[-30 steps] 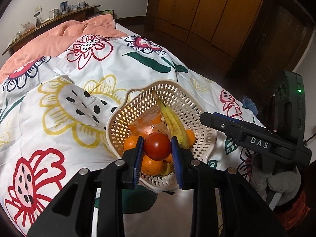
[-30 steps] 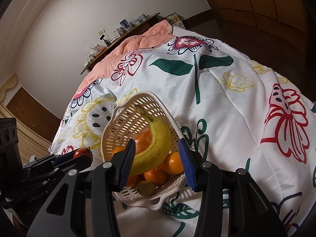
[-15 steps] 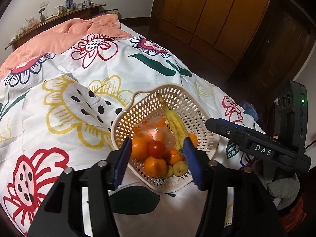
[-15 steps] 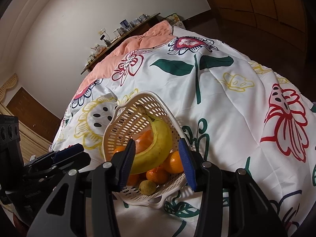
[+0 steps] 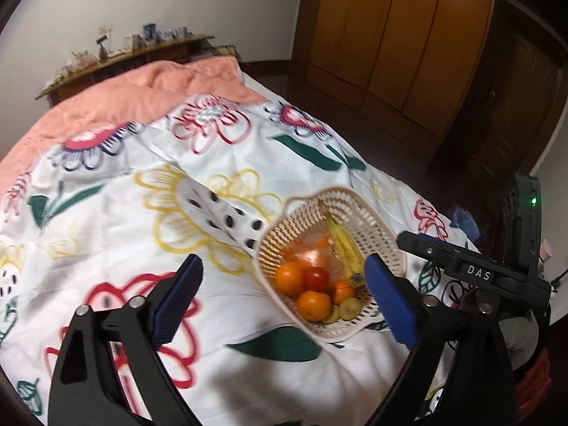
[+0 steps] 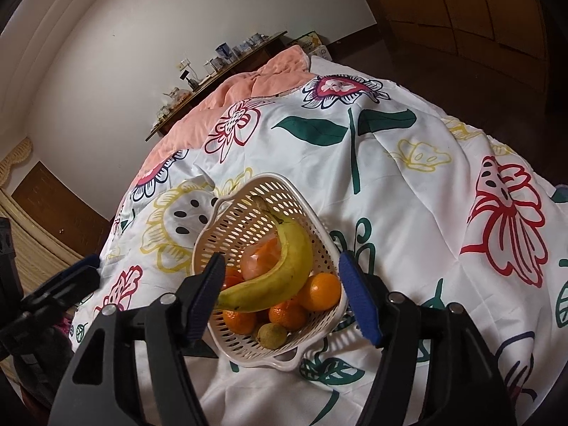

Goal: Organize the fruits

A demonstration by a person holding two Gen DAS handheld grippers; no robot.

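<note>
A cream perforated basket [image 5: 376, 223] [image 6: 245, 206] sits on the flowered bedspread [image 5: 149, 191]. It holds a red tomato [image 5: 317, 278], several oranges [image 5: 289, 277] [image 6: 318, 291], a banana [image 5: 345, 248] [image 6: 284, 277], a small green fruit [image 6: 271, 335] and a clear bag [image 6: 257, 259]. My left gripper [image 5: 282, 301] is wide open and empty, held back above the basket's near left side. My right gripper [image 6: 280, 296] is open and empty, its jaws either side of the basket's near end. The right gripper also shows in the left wrist view [image 5: 472, 273].
The bed runs to an orange blanket [image 5: 142, 96] and a shelf with small items [image 5: 124, 49] at the head. Wooden wardrobe doors [image 5: 390, 35] stand on the right, across dark floor. The bed edge drops off close behind the basket.
My left gripper opened and let the tomato go into the basket, then drew back and swung left, opening wider. The right gripper barely moved.
</note>
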